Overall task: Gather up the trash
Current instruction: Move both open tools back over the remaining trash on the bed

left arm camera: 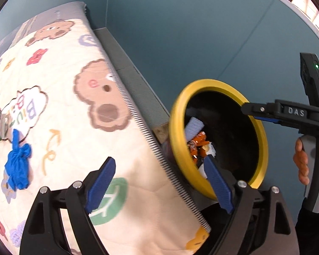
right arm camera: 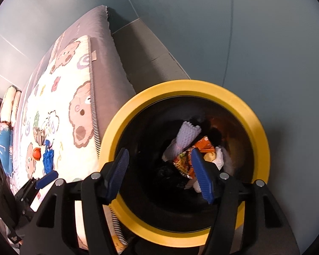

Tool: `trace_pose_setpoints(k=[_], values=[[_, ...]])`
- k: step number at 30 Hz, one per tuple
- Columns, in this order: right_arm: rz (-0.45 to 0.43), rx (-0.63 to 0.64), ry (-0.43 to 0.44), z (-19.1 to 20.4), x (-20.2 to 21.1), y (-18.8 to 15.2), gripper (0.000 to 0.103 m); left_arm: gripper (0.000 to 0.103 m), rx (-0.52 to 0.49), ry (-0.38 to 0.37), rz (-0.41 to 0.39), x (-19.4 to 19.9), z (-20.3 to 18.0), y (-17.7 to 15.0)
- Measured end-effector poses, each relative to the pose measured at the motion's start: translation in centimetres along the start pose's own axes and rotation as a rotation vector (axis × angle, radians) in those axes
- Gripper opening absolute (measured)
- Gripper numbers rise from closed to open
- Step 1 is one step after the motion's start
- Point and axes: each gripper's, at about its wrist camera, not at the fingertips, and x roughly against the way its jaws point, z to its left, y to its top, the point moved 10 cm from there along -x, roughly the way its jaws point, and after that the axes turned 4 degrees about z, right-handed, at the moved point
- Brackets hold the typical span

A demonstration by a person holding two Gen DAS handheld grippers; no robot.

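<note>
I had both grippers released, nothing between their blue pads. My right gripper (right arm camera: 159, 173) hung over the yellow-rimmed bin (right arm camera: 240, 104), where wrappers (right arm camera: 202, 146) lay at the bottom. My left gripper (left arm camera: 159, 186) straddled the bed quilt's (left arm camera: 78, 106) edge, bin at two o'clock. A blue glove (left arm camera: 18, 167) lay on the quilt at nine o'clock.
</note>
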Motion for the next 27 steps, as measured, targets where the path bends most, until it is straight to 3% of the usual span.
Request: trace_pose_setpoints(k=[14, 27], values=[[0.039, 0.123, 0.026, 9.1, -1.1, -1.2, 0.065, 0.082, 0.138, 0.078, -0.051, 3.9, 10.9, -1.3], [0.107, 0.266, 0.056, 20.5, -4.8, -3.1, 0.065, 0.082, 0.276, 0.181, -0.083, 7.8, 22.9, -3.8]])
